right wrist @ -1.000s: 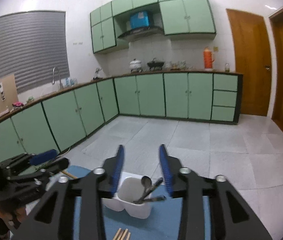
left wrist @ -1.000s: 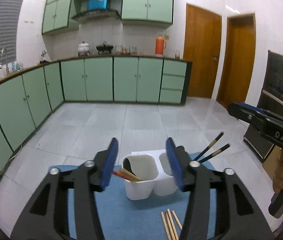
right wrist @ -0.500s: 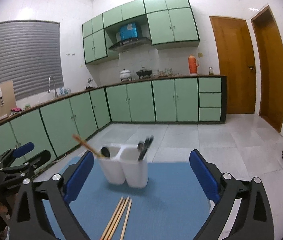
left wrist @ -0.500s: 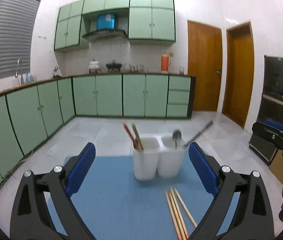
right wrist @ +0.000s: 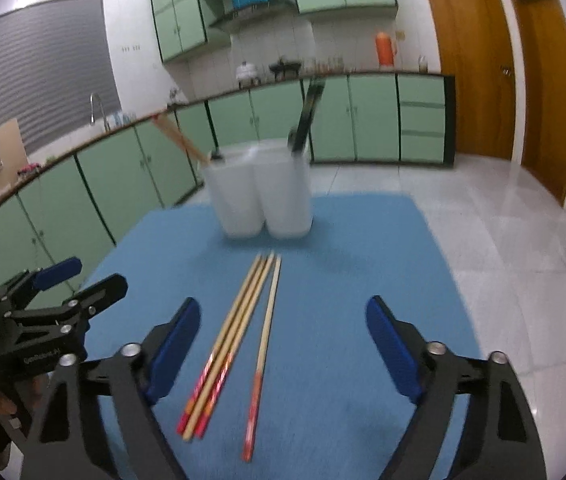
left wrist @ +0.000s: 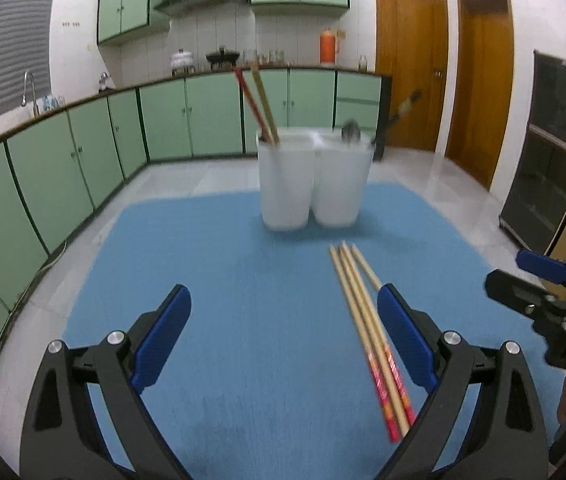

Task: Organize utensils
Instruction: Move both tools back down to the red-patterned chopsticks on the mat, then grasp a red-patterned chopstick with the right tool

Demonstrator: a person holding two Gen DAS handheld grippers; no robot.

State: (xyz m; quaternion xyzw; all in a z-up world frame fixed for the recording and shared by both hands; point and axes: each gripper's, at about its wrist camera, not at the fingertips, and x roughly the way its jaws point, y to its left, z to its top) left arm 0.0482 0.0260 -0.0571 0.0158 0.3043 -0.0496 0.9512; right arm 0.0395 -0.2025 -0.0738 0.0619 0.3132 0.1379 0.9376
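While both tongs gape empty above the blue mat, four loose chopsticks lie between them: just inside the left gripper right finger, nearer the right gripper left finger.

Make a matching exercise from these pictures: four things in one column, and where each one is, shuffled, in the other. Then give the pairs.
Things
1. loose chopsticks
2. spoon
3. mat
4. upright chopsticks

Places
A. standing in the holder's left cup, seen from the left wrist
B. lying flat on the mat in front of the holder
C. under the holder
D. in the holder's right cup, seen from the left wrist

Pairs: 1-B, 2-D, 3-C, 4-A
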